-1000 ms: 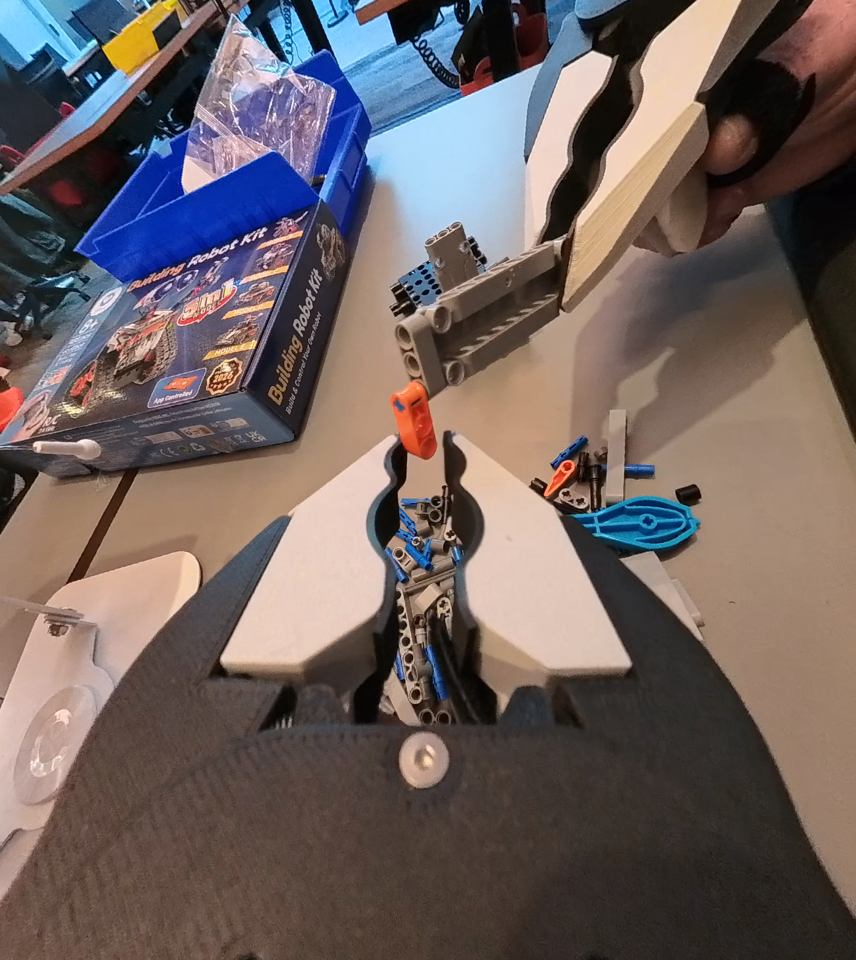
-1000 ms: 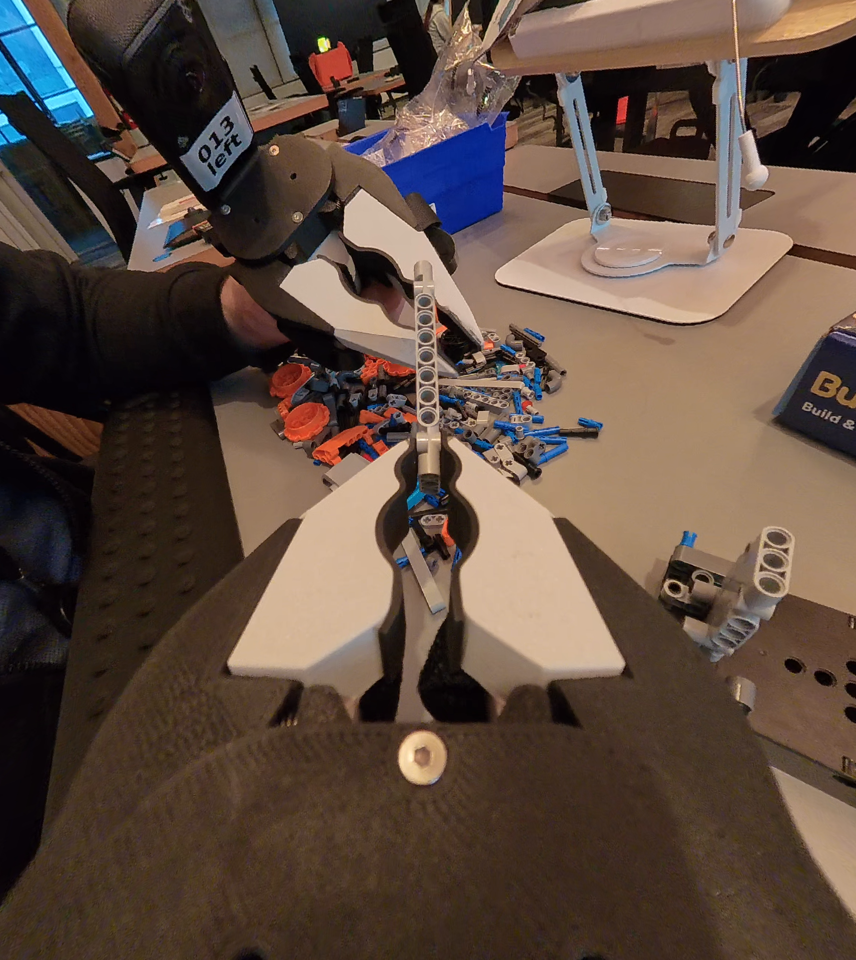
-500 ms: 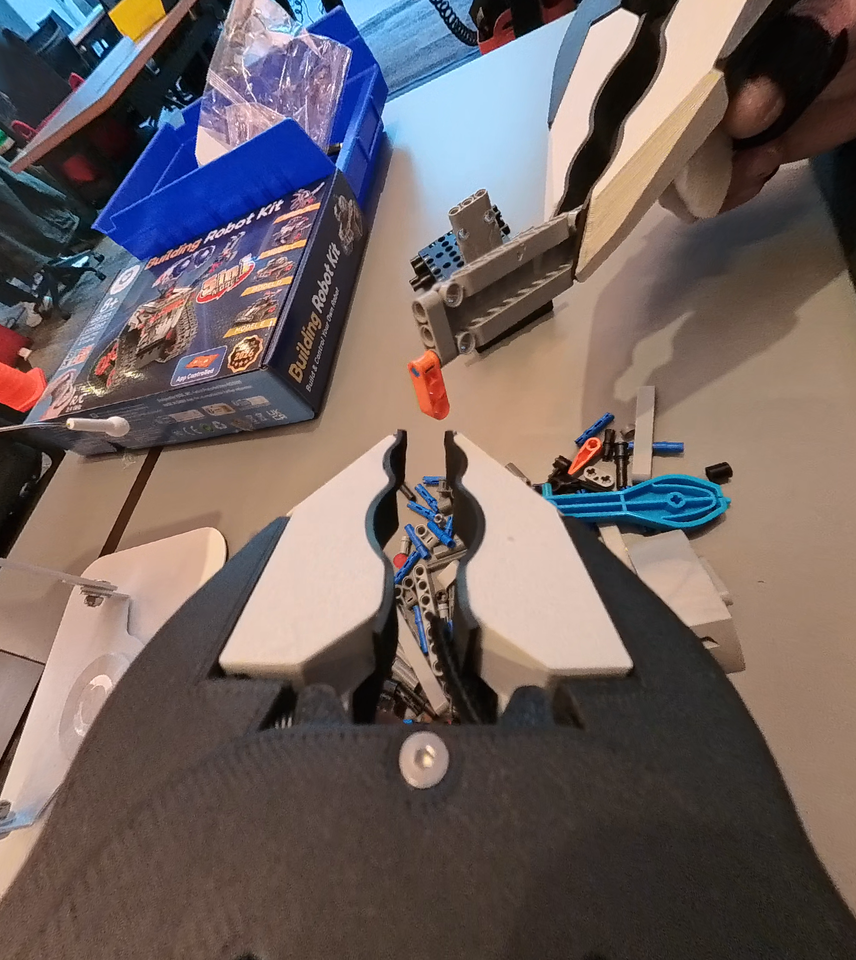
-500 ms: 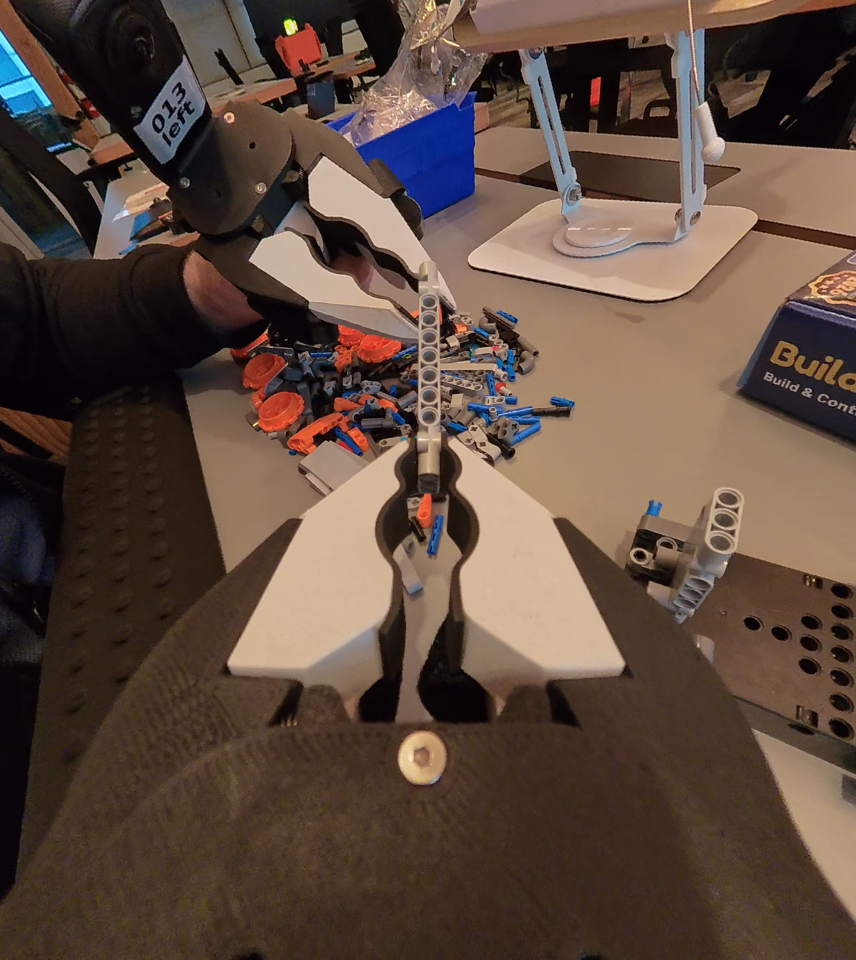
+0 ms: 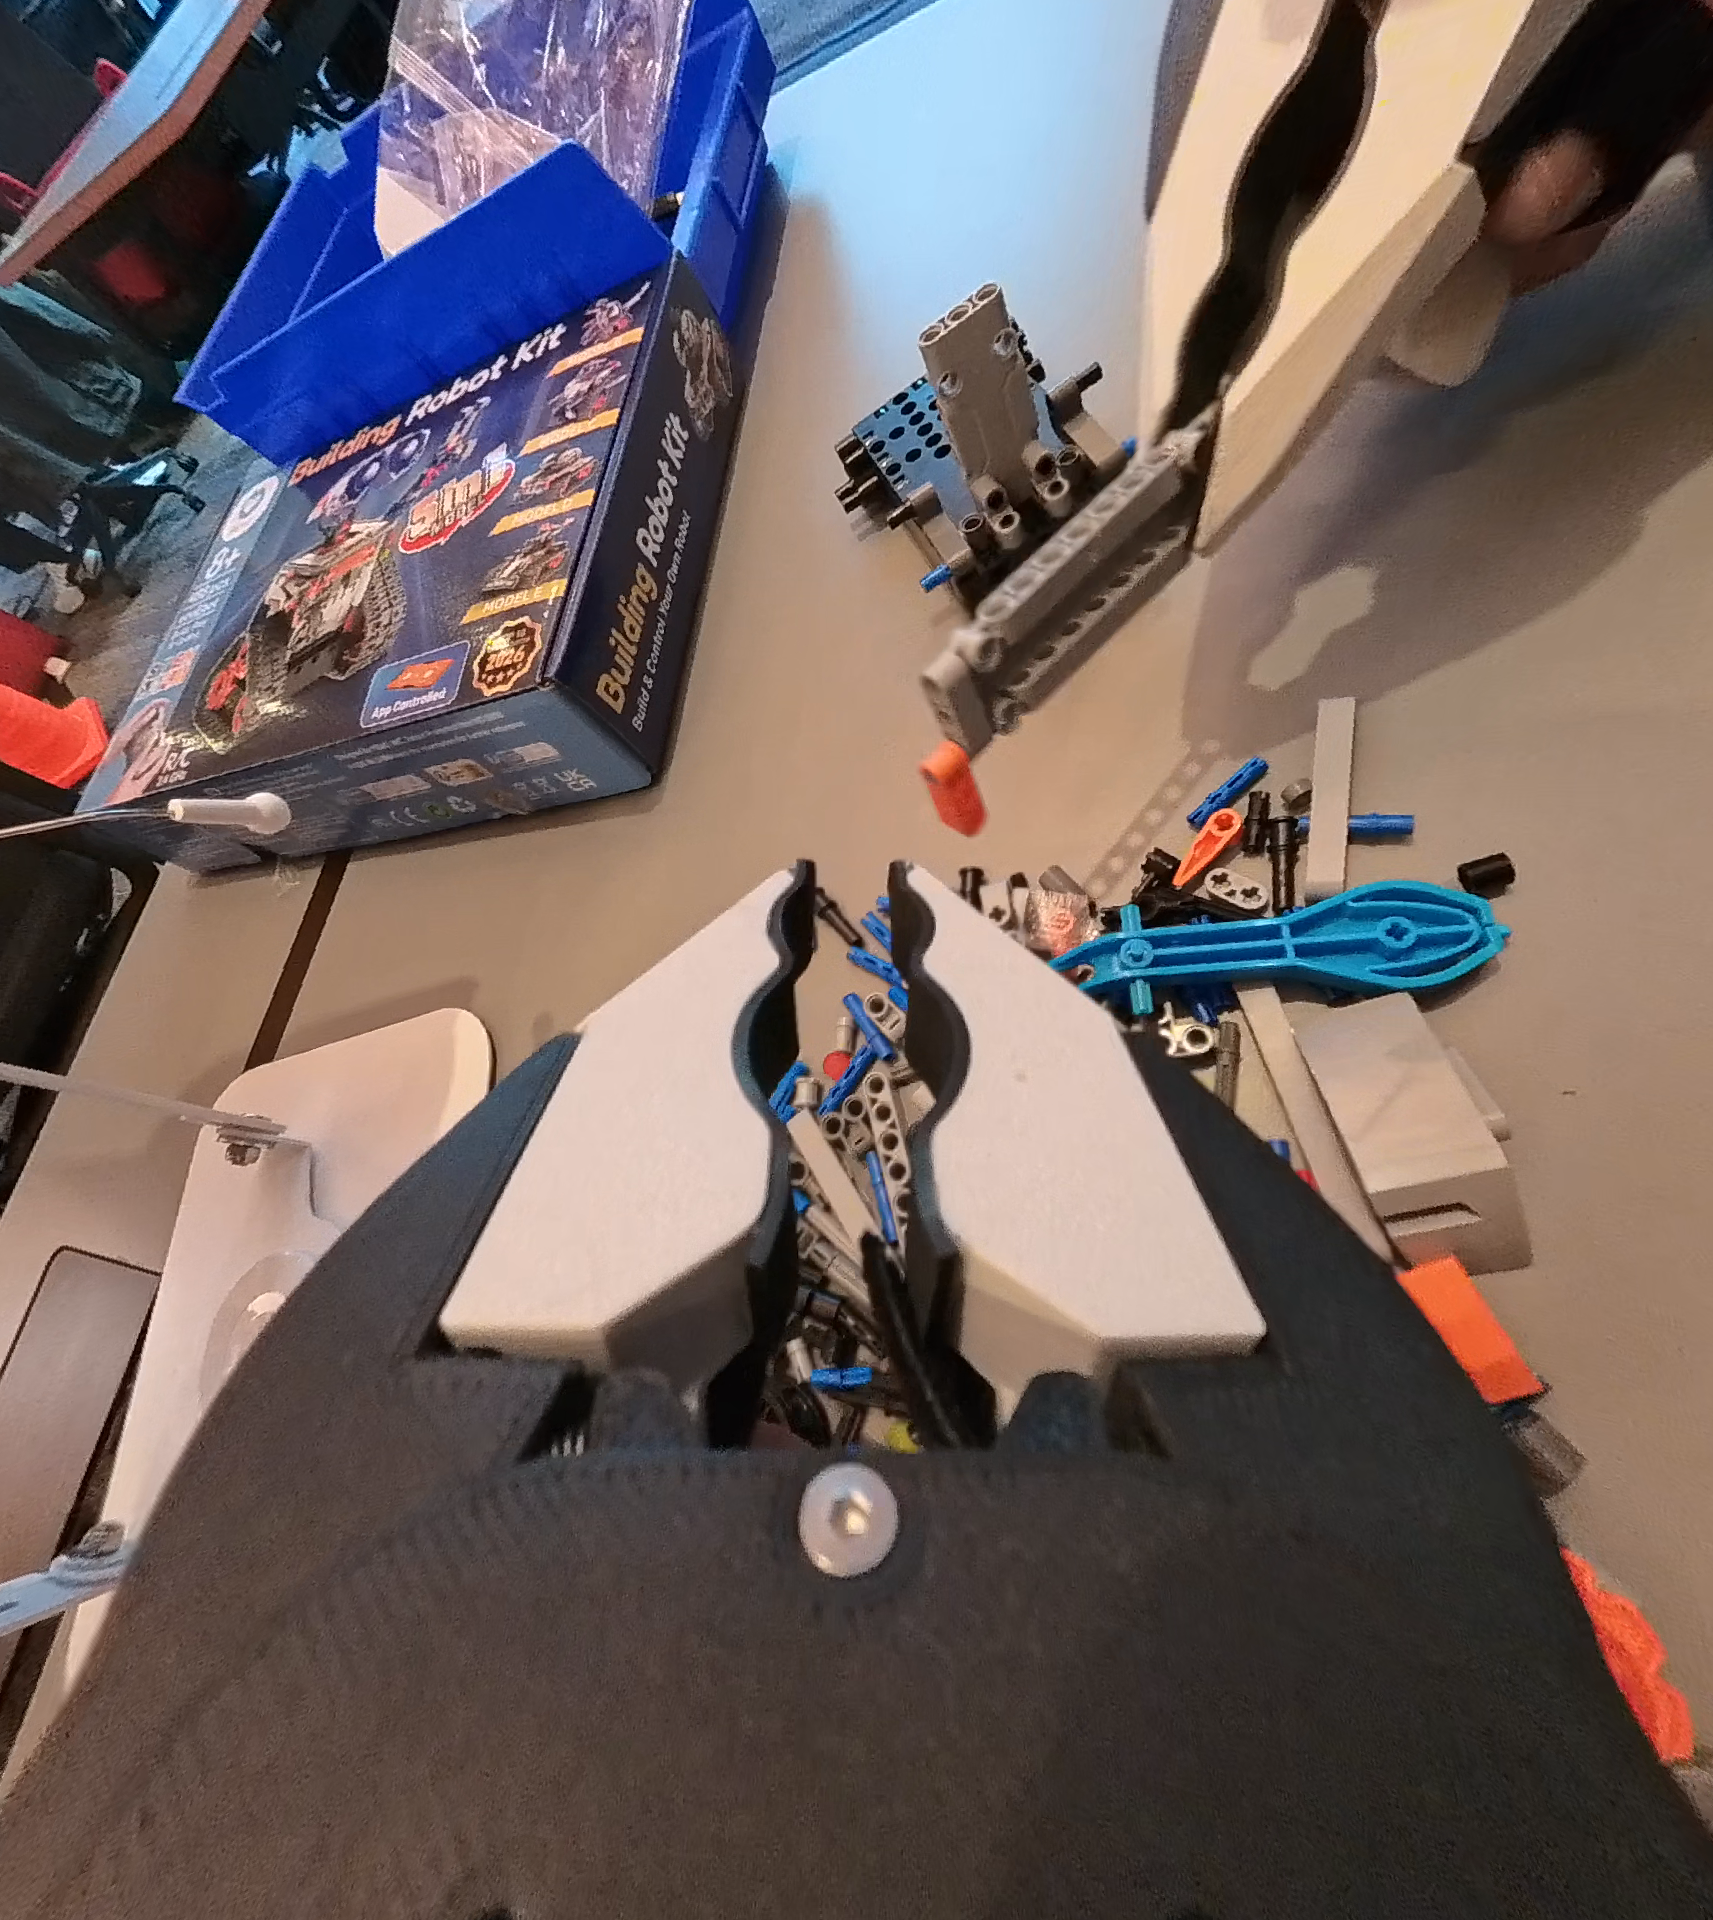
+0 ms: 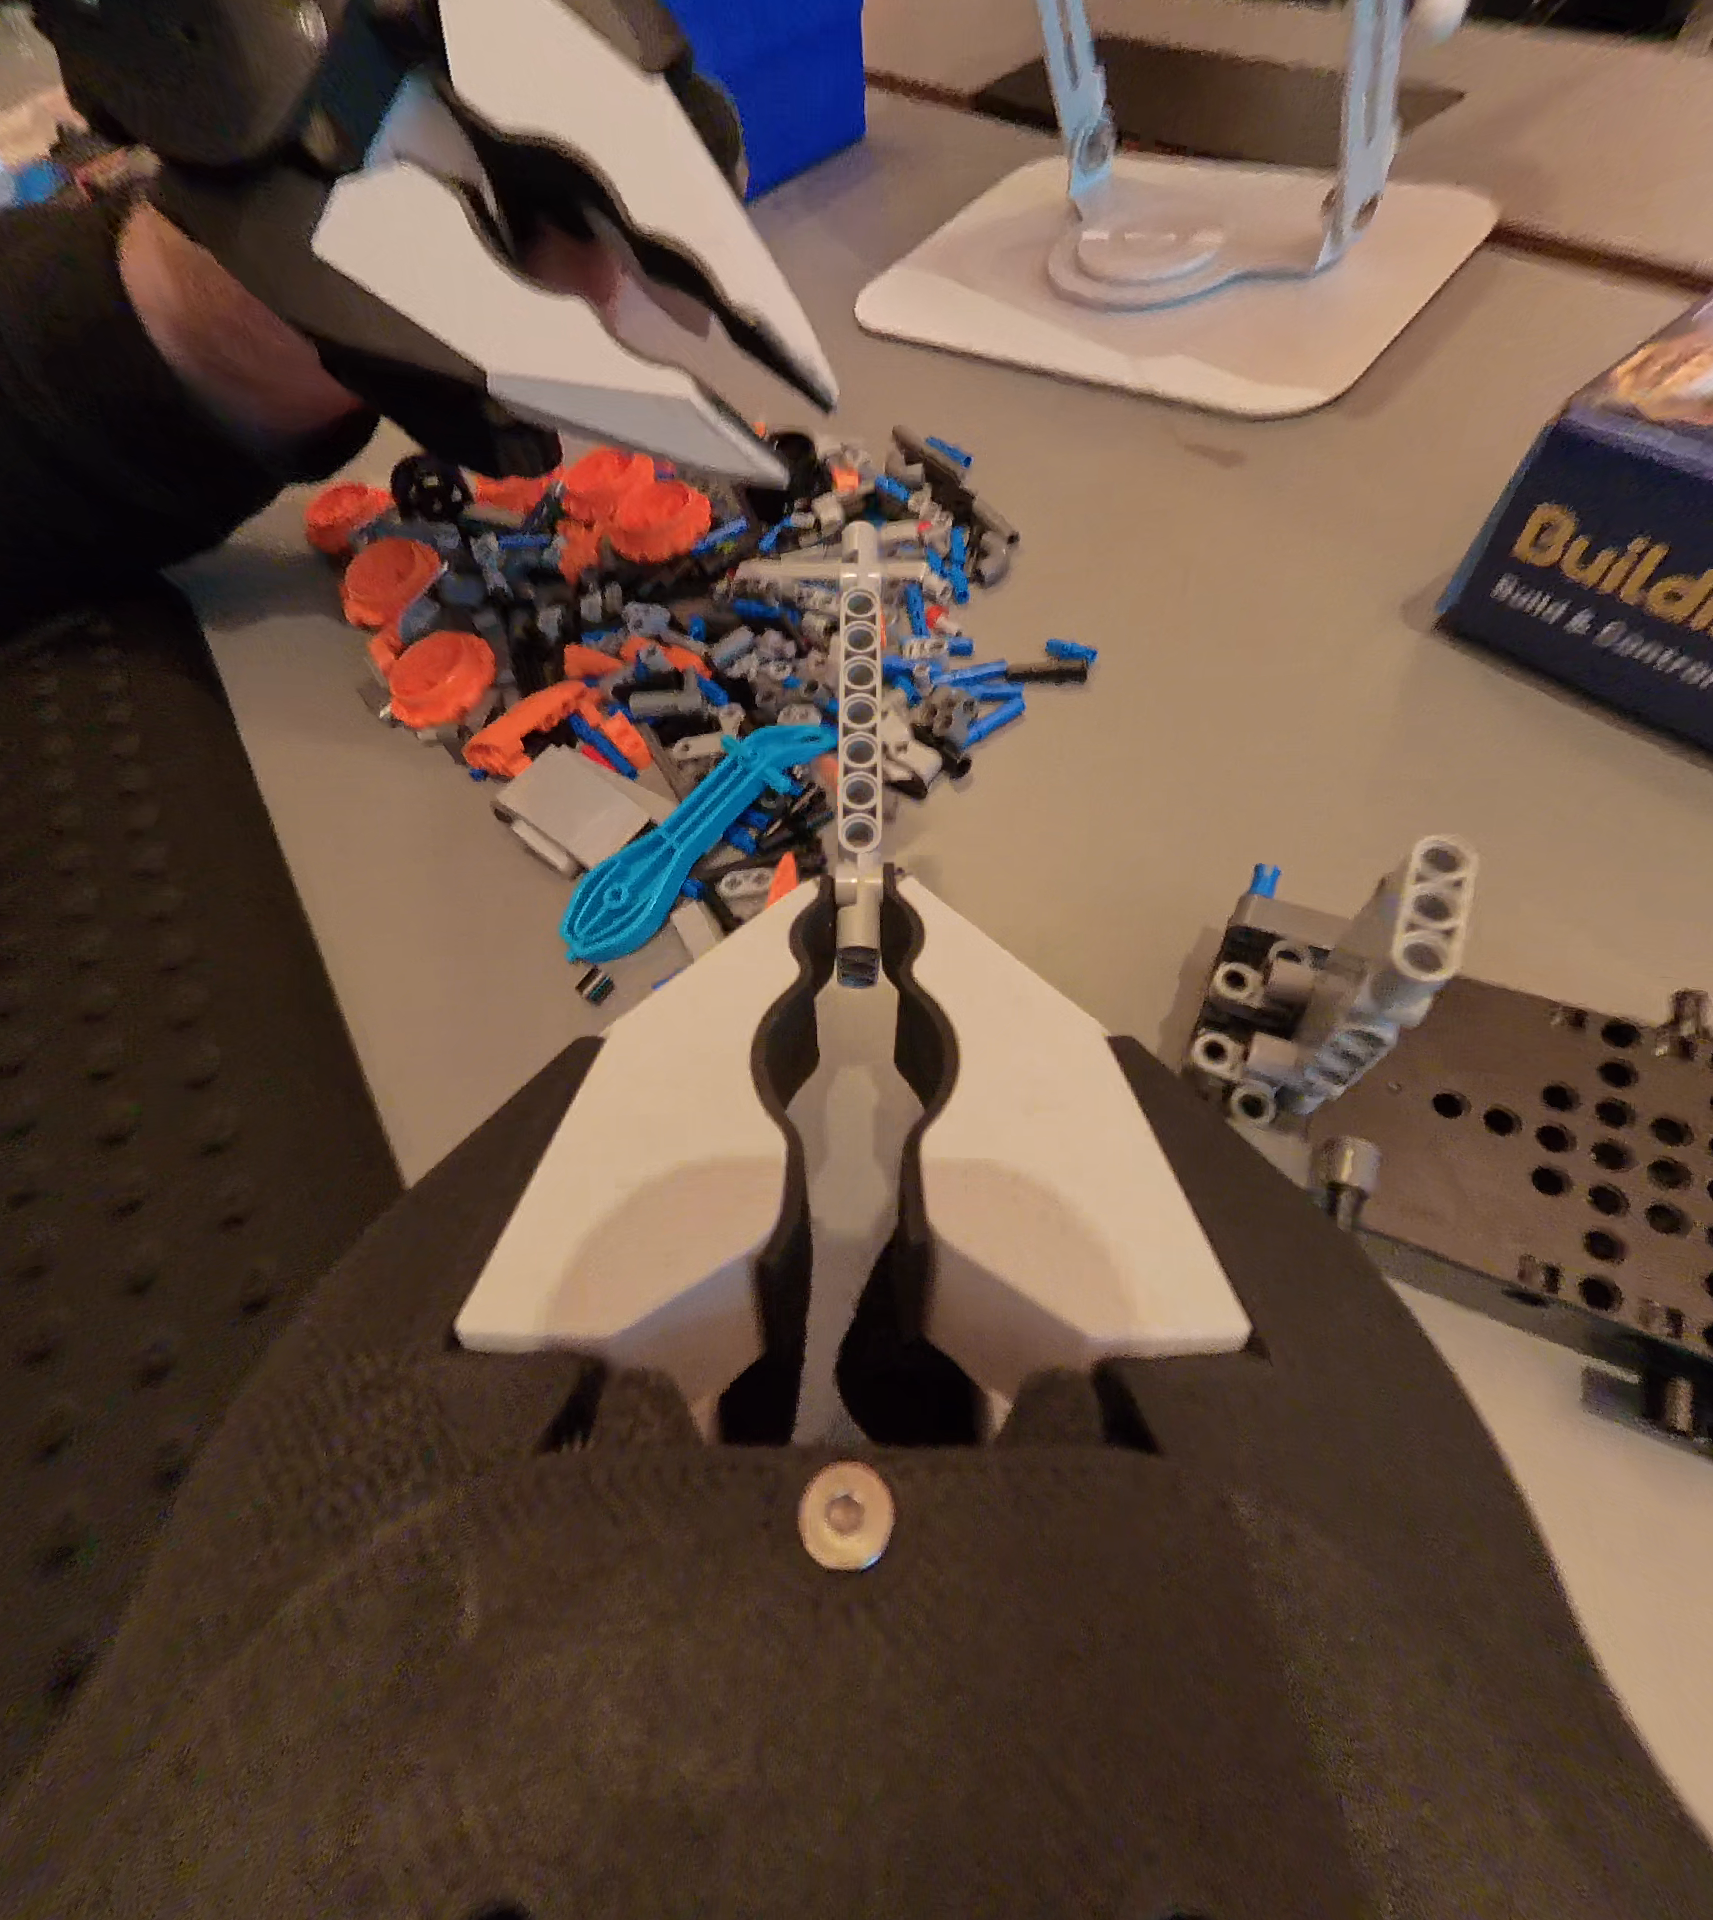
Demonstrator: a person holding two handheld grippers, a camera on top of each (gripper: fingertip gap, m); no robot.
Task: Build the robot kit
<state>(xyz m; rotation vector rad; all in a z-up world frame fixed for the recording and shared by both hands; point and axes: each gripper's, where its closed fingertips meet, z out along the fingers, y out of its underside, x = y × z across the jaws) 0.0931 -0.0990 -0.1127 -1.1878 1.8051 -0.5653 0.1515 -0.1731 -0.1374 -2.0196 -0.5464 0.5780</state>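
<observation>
Grey surface [image 5: 1558,644] carries a heap of loose building-kit parts [image 6: 686,665]. Left gripper [image 5: 850,883] hovers above it, fingers slightly apart, empty. Right gripper [image 6: 857,894] pinches a grey perforated beam [image 6: 859,717] by its end.

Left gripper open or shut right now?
Open. The left gripper shows a clear gap between its fingertips, nothing clamped, with the pile of small plastic building pieces visible through it.

Left gripper [image 5: 850,883]: dark grey textured printed body, two pale grey wedge fingers [image 5: 660,1122] with black wavy inner pads, silver hex screw [image 5: 848,1520] at centre. Right gripper [image 6: 857,902]: same build. Person: black sleeve [image 6: 10,416], black glove strap.
</observation>
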